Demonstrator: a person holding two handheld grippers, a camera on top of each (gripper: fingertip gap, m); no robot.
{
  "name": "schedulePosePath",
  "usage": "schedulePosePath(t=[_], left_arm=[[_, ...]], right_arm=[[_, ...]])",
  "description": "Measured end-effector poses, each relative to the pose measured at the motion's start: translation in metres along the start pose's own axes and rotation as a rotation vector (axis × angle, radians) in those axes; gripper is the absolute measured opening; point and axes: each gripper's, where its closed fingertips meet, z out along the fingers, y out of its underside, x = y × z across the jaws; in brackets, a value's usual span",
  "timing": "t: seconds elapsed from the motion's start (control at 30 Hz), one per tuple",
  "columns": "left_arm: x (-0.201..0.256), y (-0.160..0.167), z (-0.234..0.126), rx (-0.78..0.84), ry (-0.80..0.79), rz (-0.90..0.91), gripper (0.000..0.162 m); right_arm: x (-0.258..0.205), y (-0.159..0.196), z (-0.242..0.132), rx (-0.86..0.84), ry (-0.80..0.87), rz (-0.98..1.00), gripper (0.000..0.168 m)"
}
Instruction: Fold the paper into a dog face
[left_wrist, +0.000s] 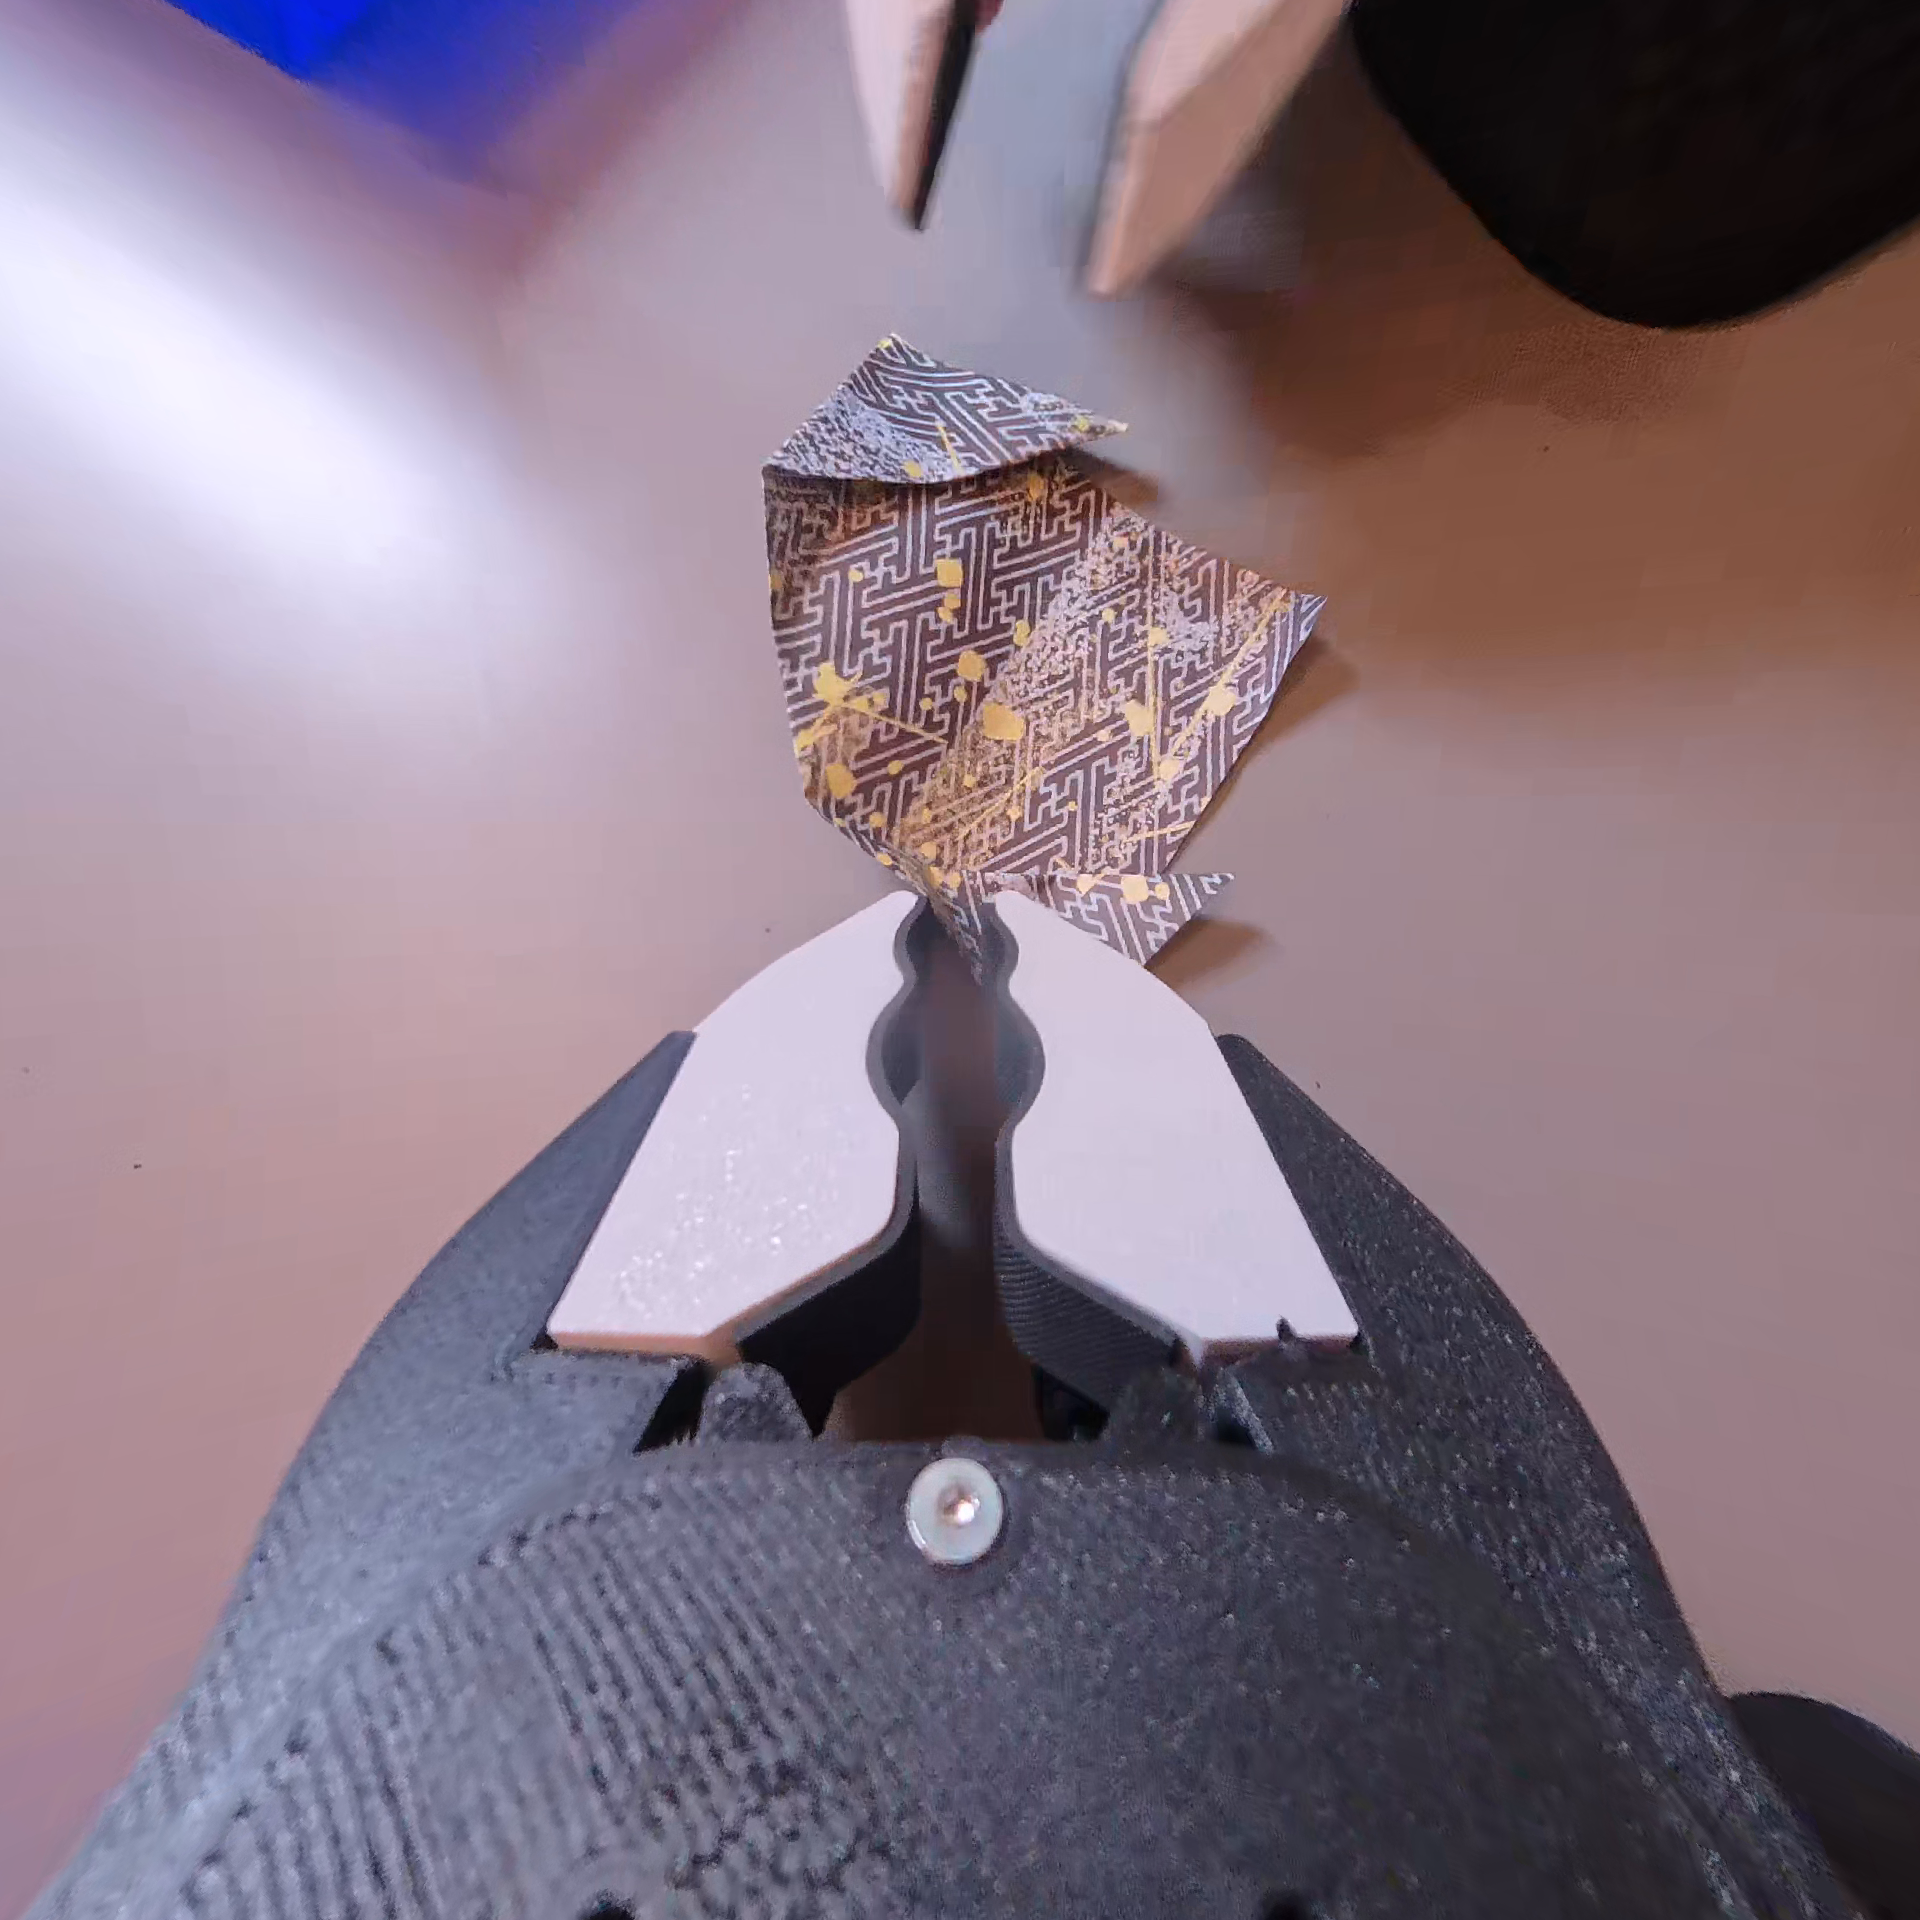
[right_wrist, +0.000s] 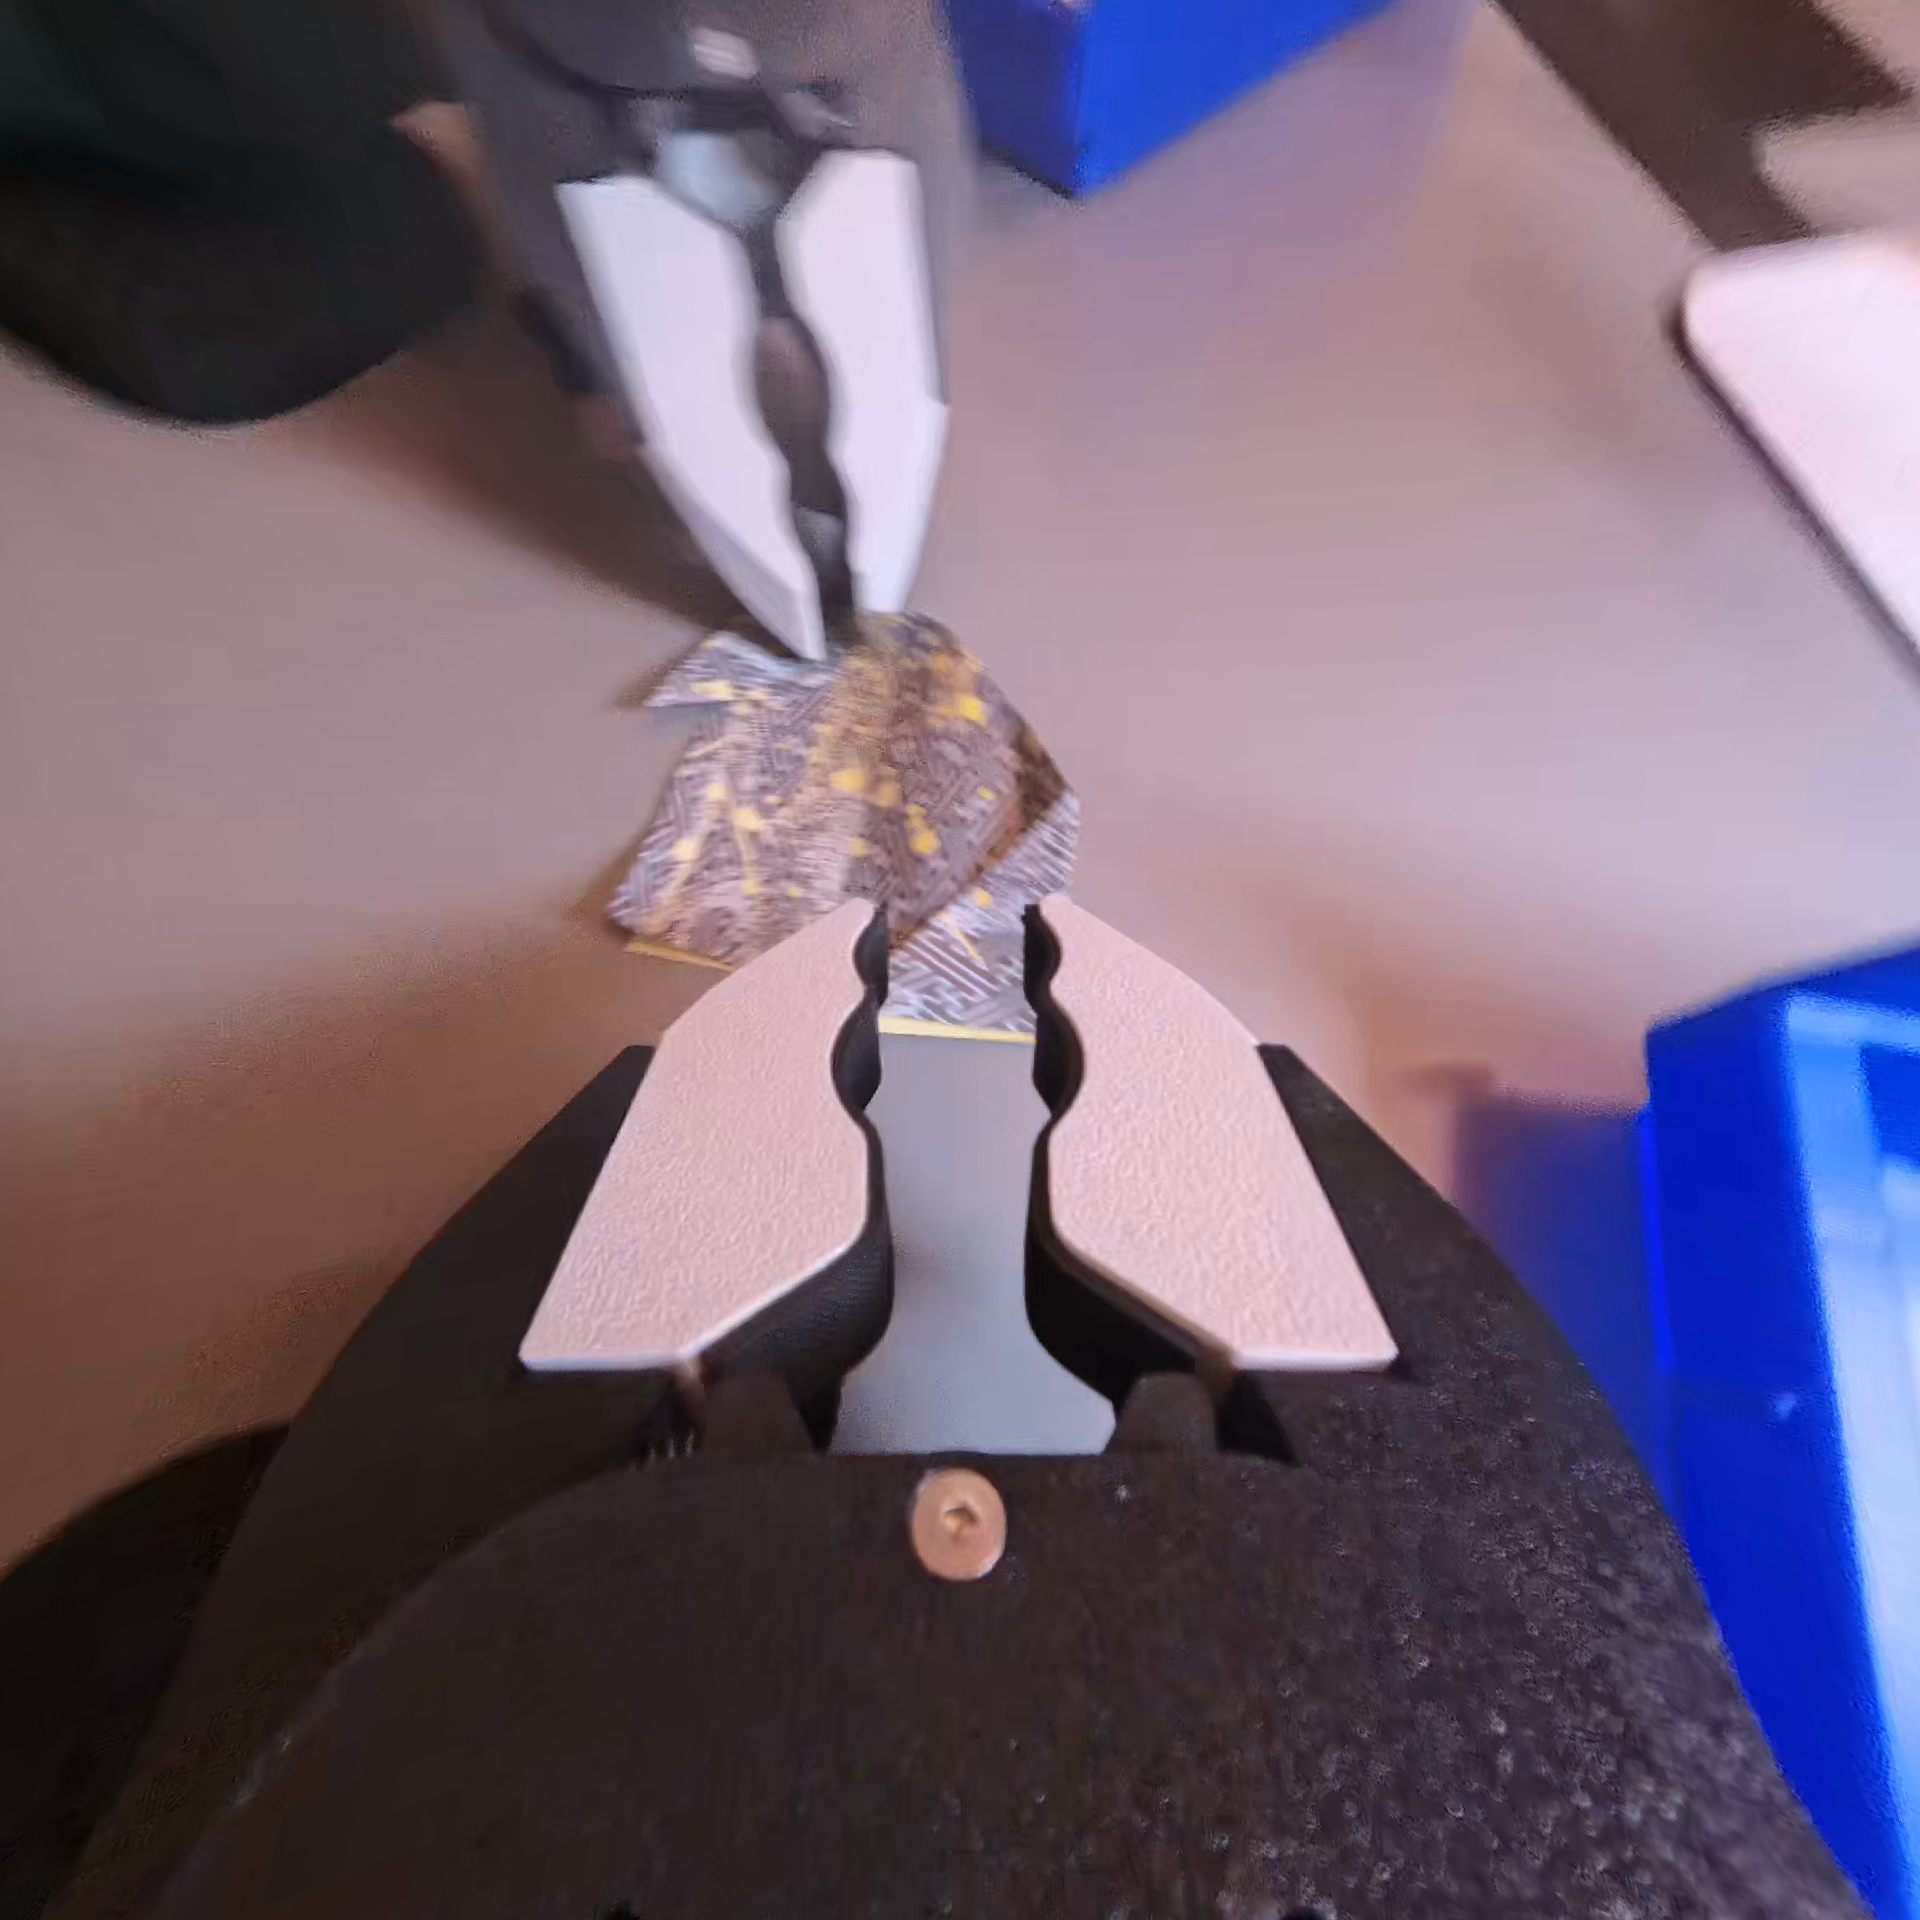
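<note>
Already the paper (left_wrist: 997, 665) looks well on its way to a dog face: in the left wrist view it is a small patterned piece, dark with pale lines and gold spatter, with one corner turned down as a flap at its far end and another small flap sticking out by the near corner. The left gripper (left_wrist: 958, 914) pinches that near corner between its almost closed fingertips, lifting the sheet partly off the table (left_wrist: 364, 831). Farther off, the right gripper (left_wrist: 1003, 244) hangs above the far flap with its fingers parted and nothing between them. In the right wrist view, which is blurred, the right gripper (right_wrist: 954, 920) shows the same open gap, the paper (right_wrist: 831, 800) lying just beyond its tips, and the left gripper (right_wrist: 831, 623) nips the far edge. Blue boxes (right_wrist: 1787, 1299) stand off to the side. My guess is the ear folds are done; flattening the creases and perhaps tucking the chin remain.
</note>
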Motion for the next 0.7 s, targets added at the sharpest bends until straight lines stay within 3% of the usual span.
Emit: schedulePosePath(t=[0.17,0.27,0.4,0.5,0.7], left_arm=[[-0.002,-0.001,0.001,0.003,0.013,0.006,0.009],[-0.002,-0.002,0.002,0.001,0.032,0.052,0.011],[-0.005,-0.003,0.002,0.009,0.046,0.105,0.014],[-0.017,-0.005,-0.001,0.029,-0.024,0.119,0.027],[-0.003,-0.027,-0.032,0.155,-0.085,0.223,0.035]], right_arm=[[-0.061,0.015,0.018,-0.141,-0.124,-0.393,0.032],[-0.073,0.018,0.029,-0.160,-0.203,-0.358,0.033],[-0.062,0.020,0.033,-0.228,-0.211,-0.313,0.018],[-0.065,0.020,0.035,-0.248,-0.223,-0.329,0.002],[-0.064,0.016,0.037,-0.208,-0.236,-0.214,0.000]])
